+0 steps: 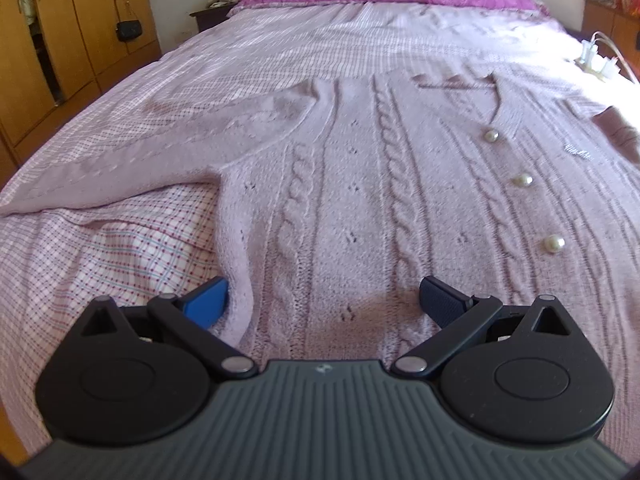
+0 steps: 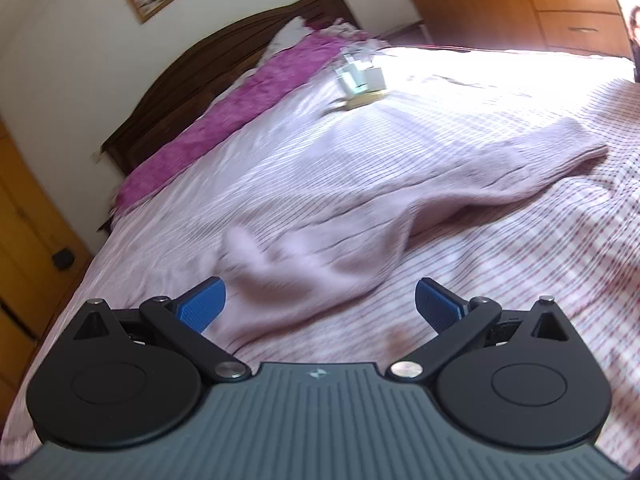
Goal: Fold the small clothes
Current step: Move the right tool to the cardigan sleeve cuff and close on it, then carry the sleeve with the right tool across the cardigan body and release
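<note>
lying flat on bed [image 1: 120, 92]: cardigan [image 1: 344, 184]; both hand-held grippers gaping

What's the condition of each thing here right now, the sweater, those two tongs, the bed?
Cardigan: spread flat, buttoned, unfolded.
Sleeve: stretched out sideways.
Left tongs: open, over the hem, holding nothing.
Right tongs: open, empty.
Bedsheet: wrinkled.

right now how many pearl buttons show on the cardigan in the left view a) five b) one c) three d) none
c, three round pearl buttons run down the front of the knitted cardigan lying spread on the bed.
</note>
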Demonstrator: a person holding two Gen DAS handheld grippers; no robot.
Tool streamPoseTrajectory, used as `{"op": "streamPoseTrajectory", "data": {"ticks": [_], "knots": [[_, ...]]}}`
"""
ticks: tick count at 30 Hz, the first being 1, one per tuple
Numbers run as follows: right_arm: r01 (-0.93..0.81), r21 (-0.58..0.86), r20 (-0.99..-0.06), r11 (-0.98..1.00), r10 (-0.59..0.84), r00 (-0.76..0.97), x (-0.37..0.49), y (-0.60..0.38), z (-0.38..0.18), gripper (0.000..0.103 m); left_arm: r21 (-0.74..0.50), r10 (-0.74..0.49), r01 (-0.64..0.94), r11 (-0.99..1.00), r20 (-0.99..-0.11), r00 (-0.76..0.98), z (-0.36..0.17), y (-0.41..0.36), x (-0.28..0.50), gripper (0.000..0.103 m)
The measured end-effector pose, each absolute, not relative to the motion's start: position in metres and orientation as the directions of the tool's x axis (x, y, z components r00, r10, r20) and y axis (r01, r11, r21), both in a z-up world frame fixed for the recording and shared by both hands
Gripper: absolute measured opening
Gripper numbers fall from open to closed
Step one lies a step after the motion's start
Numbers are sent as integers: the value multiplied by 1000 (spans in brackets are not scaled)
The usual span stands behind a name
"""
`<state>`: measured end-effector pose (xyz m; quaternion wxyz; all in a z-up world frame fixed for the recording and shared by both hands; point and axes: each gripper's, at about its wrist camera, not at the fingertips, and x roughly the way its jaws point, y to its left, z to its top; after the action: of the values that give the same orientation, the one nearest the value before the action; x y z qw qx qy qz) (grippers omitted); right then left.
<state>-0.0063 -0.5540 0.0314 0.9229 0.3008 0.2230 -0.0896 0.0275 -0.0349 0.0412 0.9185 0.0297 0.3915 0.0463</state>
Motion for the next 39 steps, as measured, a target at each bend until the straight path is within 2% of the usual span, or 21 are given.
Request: {"op": "streamPoseTrajectory", "data": {"ticks": [9,17,19,20,21,22,23,24,27,32,39], "knots": [[408,548,-493,730,-113,863,38,-609,6,103,132,147,-74,989,-730,668,33,-41,34,103],[440,567,-473,696,-162,866,66,-639,2,103,136,155,-80,987,-733,662,33,-43,36,103],[446,580,-467,682,-171,868,69,-644,0,94,135,155,-82,987,-735,660,34,-43,36,103],[457,579,-474,675,-178,862,71,-646,-1,82,135,155,-83,987,-735,660,34,-43,36,103],[470,578,-485,667,-183,855,71,-648,-3,60,134,156,-83,987,-735,660,34,-43,37,103],[480,584,-495,654,-182,850,70,-650,-4,46,134,156,-84,987,-735,660,34,-43,36,103],[489,593,-503,640,-180,845,70,-653,-7,23,134,156,-84,987,-735,660,35,-43,36,103],[490,606,-498,627,-181,848,67,-656,-8,14,133,155,-84,988,-735,660,35,-43,36,103],[463,622,-434,632,-215,875,51,-657,0,7,120,147,-87,989,-735,662,39,-41,34,103],[460,586,-354,667,-300,886,23,-657,33,6,82,123,-92,992,-729,673,48,-35,31,103],[401,547,-299,735,-276,914,1,-632,73,6,55,98,-84,995,-718,689,61,-31,29,103]]}}
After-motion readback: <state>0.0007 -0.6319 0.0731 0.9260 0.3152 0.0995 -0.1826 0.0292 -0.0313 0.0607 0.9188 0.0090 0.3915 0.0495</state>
